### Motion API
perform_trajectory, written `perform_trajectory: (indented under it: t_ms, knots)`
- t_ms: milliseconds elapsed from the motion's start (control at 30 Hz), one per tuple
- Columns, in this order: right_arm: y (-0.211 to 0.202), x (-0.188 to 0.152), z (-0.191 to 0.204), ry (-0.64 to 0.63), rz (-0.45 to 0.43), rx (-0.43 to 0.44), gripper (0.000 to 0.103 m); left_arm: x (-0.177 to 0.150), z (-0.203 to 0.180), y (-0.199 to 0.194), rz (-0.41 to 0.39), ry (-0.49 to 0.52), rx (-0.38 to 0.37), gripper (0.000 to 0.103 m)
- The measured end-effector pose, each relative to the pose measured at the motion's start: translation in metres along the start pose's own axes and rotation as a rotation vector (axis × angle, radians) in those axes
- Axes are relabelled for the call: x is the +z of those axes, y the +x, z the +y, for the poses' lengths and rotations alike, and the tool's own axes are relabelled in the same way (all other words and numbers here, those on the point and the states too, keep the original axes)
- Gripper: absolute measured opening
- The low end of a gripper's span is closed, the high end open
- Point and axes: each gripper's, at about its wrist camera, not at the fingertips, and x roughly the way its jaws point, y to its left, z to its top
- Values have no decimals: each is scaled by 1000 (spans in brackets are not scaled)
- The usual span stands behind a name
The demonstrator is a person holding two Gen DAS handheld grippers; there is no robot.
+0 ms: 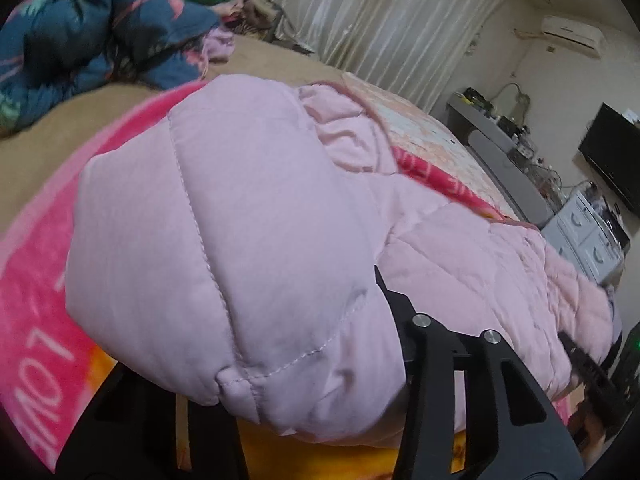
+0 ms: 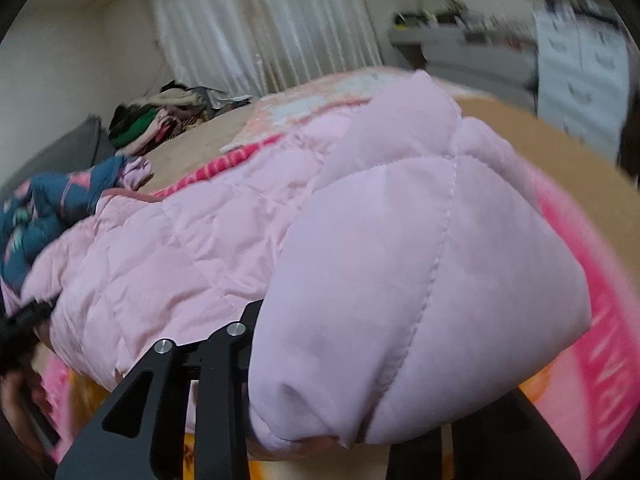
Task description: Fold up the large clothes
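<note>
Gripping a puffy pink jacket (image 1: pixel 224 240) over the bed (image 1: pixel 48 136), left gripper (image 1: pixel 304 364) and right gripper (image 2: pixel 344 364) each clamp a hem corner. Soft, light, bulky, probably slippery; seams likely hold best.

One pink quilted jacket (image 1: pixel 224 240) lies on one bed (image 1: pixel 60 128), over one bright pink blanket (image 1: pixel 36 280) with white lettering. Further back there are one blue patterned quilt (image 1: pixel 80 32) and one pile of mixed clothes (image 2: pixel 160 120); how many pieces are in it cannot be told. Around the room are one curtain (image 1: pixel 384 12), one air conditioner (image 1: pixel 572 34), one dark screen (image 1: pixel 612 156) and one white drawer unit (image 1: pixel 588 236).
</note>
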Motion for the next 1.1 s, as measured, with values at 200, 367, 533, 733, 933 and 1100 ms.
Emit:
perform_trajectory:
  t_ms: [200,367,533,733,933,1100]
  knots:
    - [-46,6,30,-143,-54,7,28,-2,-5,-40,-24,42,-20,35]
    - [-80,-4,42,-200,-71,27,28,-6,-7,-71,-39,80,-26,35]
    - [-113,-30,41,-213,-66,44,28,-23,-1,-96,-27,103,-18,35]
    - [-137,-68,33,-183,-34,37,29,-55,7,-119,-7,130,-5,35]
    - [-133,-101,11,-74,40,16,35,-85,20,-122,15,124,26,40]
    - [-127,-113,1,46,105,32,51,-99,32,-118,48,99,57,52]
